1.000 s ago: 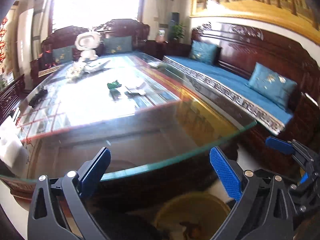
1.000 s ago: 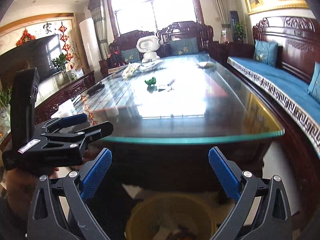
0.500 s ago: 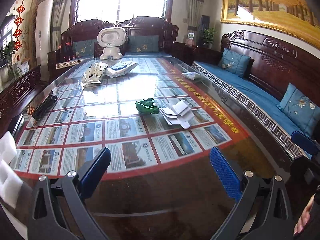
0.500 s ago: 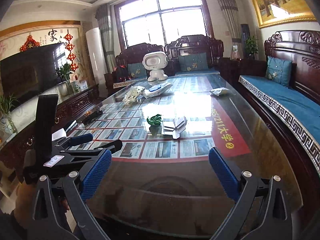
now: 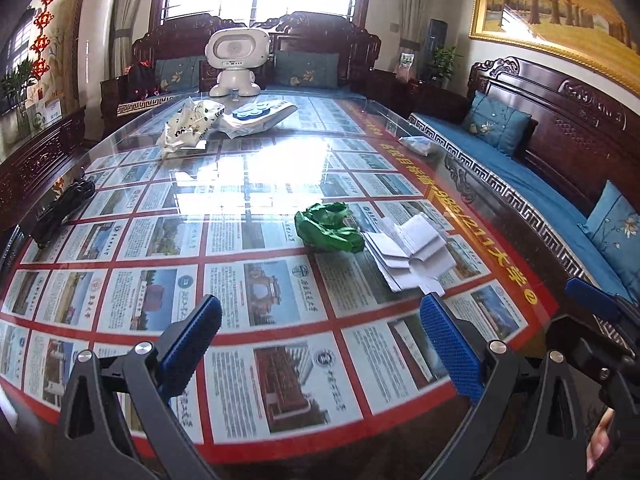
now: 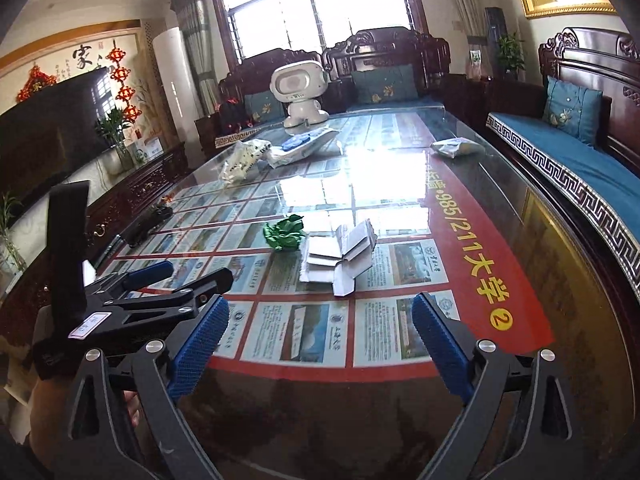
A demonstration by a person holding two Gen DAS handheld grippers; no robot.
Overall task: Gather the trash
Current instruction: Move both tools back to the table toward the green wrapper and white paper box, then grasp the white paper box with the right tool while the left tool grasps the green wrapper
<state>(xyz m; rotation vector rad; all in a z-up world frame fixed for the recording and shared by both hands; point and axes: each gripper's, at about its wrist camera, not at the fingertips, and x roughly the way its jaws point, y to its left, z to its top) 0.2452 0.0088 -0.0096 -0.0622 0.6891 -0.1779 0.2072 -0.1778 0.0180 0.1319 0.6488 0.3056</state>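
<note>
A crumpled green wrapper (image 5: 329,227) (image 6: 284,233) lies mid-table on the glass top (image 5: 280,320). Right beside it sits a torn white paper carton (image 5: 408,252) (image 6: 340,258). My left gripper (image 5: 324,344) hovers over the near part of the table, open and empty, short of both pieces. My right gripper (image 6: 320,344) is also short of them with nothing between its blue pads; its jaws are closing slightly but stand wide. In the right wrist view the left gripper (image 6: 160,280) shows at the left.
Far down the table are a crumpled white bag (image 5: 188,126), a white packet with a blue lid (image 5: 260,116), a white toy robot (image 5: 236,60) and a small packet (image 5: 418,145). A black cable (image 5: 60,208) lies at the left edge. A blue-cushioned bench (image 5: 540,184) flanks the right.
Both grippers have moved forward from beyond the table's near edge, above a yellow bin, to over the tabletop. The green wrapper and white carton now appear much closer.
</note>
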